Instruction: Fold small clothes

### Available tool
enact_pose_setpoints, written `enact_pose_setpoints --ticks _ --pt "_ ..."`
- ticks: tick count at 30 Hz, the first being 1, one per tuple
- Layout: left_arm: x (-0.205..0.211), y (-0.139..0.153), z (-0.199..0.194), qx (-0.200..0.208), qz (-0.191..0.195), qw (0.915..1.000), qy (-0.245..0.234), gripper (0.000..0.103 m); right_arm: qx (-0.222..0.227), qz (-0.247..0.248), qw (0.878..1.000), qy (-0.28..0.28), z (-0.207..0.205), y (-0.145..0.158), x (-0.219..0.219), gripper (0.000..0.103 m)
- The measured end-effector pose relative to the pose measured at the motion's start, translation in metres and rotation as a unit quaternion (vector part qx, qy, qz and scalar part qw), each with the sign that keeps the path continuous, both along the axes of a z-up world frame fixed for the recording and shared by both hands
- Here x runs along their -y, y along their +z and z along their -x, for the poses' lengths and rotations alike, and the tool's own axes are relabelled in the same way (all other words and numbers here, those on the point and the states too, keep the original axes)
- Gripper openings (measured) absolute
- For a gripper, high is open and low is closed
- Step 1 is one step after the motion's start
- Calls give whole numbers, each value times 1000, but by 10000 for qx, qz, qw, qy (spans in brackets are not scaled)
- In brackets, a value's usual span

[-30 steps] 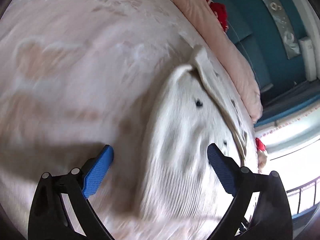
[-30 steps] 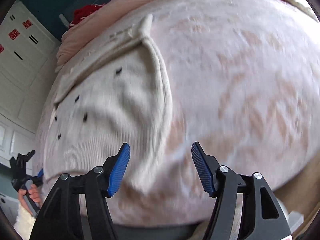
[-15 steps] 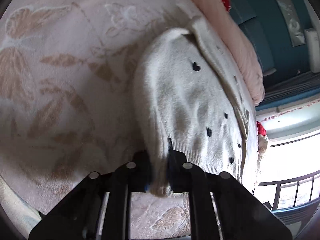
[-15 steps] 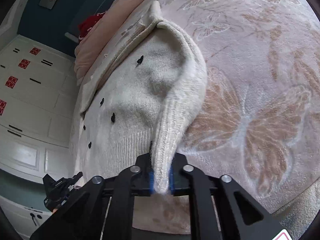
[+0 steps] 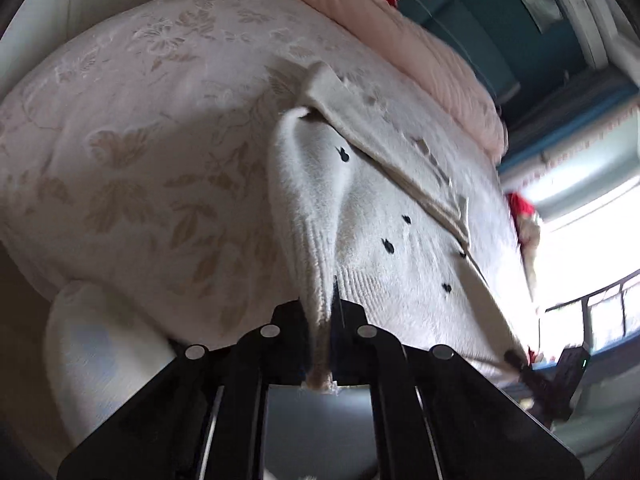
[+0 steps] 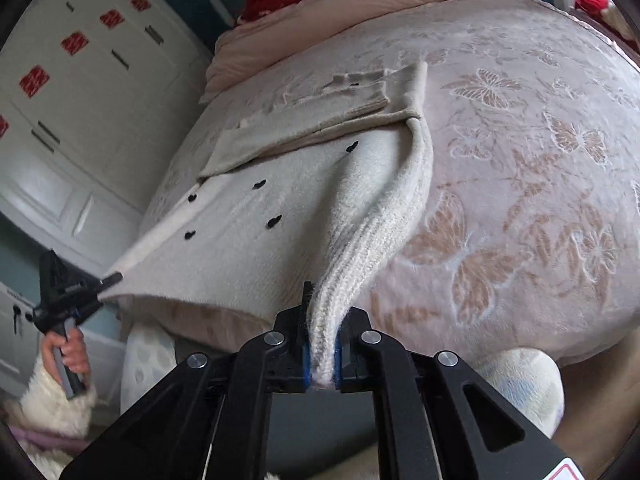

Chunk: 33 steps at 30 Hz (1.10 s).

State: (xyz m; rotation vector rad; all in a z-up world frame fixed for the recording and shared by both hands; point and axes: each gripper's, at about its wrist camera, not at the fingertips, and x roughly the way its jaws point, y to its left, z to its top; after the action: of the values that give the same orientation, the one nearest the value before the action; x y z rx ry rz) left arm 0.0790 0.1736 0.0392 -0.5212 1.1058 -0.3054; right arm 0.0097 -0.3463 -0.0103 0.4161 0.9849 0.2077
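Stretching across the near edge of the bed, the cream sweater (image 6: 256, 232) lies with its ribbed hem toward the cameras and its folded top toward the pink duvet (image 6: 360, 12), hem pulled taut between the two corners. Under it, the butterfly-patterned blanket (image 6: 520, 160); beyond, white cupboards (image 6: 80, 80) and a teal wall (image 5: 500, 32). The left gripper (image 5: 322, 360) is clamped on one hem corner, the right gripper (image 6: 322, 364) pinched on the other.
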Motion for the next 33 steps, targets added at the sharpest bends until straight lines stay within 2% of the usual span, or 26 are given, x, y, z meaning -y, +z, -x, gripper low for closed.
enact_pose_setpoints --ticks 5,7,9,10,12,14,18,20,22,25,27,30,31,33 --pt "-7 -13 82 -707 -364 9948 -631 6 -936 380 9918 781 72 -30 -16 7" --pt "-6 -18 112 -855 -414 9925 -769 6 -1273 228 9873 920 103 -44 -20 7" --pt "-5 -21 137 -1034 -290 9909 -816 6 -1485 -44 9852 859 128 -54 -20 7" --pt "-4 -20 141 -1099 -209 9904 -810 6 -1497 -226 9855 768 135 -54 -18 7" --pt "-2 -11 131 -942 -161 9922 -796 6 -1330 -448 9885 560 134 -46 -10 7" --pt "-1 4 98 -632 -9 9953 -735 6 -934 -600 9932 349 115 -28 4 7" --pt "4 27 3 139 89 9990 -406 6 54 -899 9957 -211 34 12 48 7" --pt "14 28 -46 522 56 9984 -216 6 353 -961 9935 -488 -10 15 65 7" --pt "20 17 -91 677 -53 9977 10 6 492 -1052 9900 -806 -65 5 82 7" --pt "36 -19 -165 431 -223 9984 305 6 339 -1281 9840 -1187 -135 -20 92 7" --pt "50 -42 -188 255 -458 9979 391 7 153 -1237 9824 -1392 -173 -41 94 7" --pt "62 -79 -225 -43 -862 9955 386 9 -174 -1191 9807 -1539 -208 -73 92 11" --pt "66 -94 -236 -255 -967 9945 300 10 -281 -1218 9794 -1586 -216 -80 92 12" --pt "61 -105 -246 -422 -902 9946 294 12 -327 -1249 9781 -1634 -223 -85 92 14"
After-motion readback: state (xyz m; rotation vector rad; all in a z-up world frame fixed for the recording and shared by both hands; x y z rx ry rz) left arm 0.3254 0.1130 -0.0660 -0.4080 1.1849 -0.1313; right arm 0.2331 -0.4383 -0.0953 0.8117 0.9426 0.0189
